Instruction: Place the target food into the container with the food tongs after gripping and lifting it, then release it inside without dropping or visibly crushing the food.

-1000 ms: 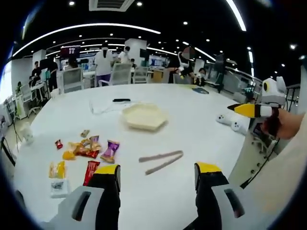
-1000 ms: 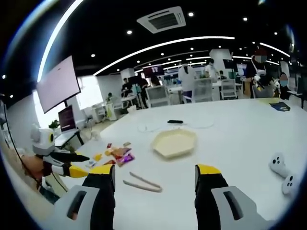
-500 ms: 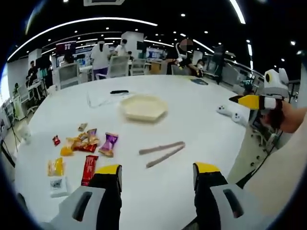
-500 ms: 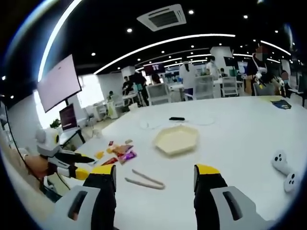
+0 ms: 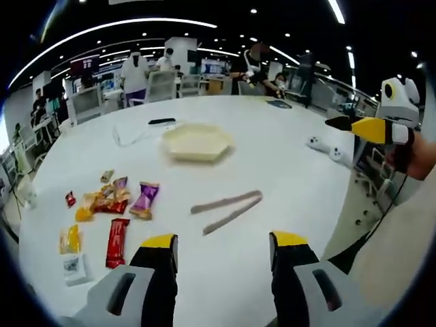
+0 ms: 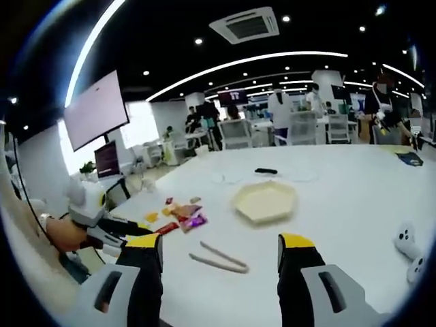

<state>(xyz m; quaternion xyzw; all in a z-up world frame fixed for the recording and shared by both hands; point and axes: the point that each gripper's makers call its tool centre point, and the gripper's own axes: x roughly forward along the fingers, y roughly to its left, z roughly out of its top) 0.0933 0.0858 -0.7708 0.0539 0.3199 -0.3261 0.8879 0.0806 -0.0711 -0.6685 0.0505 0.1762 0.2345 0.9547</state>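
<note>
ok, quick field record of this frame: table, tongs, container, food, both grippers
table: white round table
tongs: food tongs lying flat on the table, arms spread, untouched
container: pale hexagonal container, looks empty, beyond the tongs
food: wrapped snacks scattered left of the tongs, including a purple packet and a red bar
left gripper: left gripper, jaws apart, holding nothing, above the table's near edge
right gripper: right gripper, jaws apart, holding nothing
other: white controllers near the table's right edge
</note>
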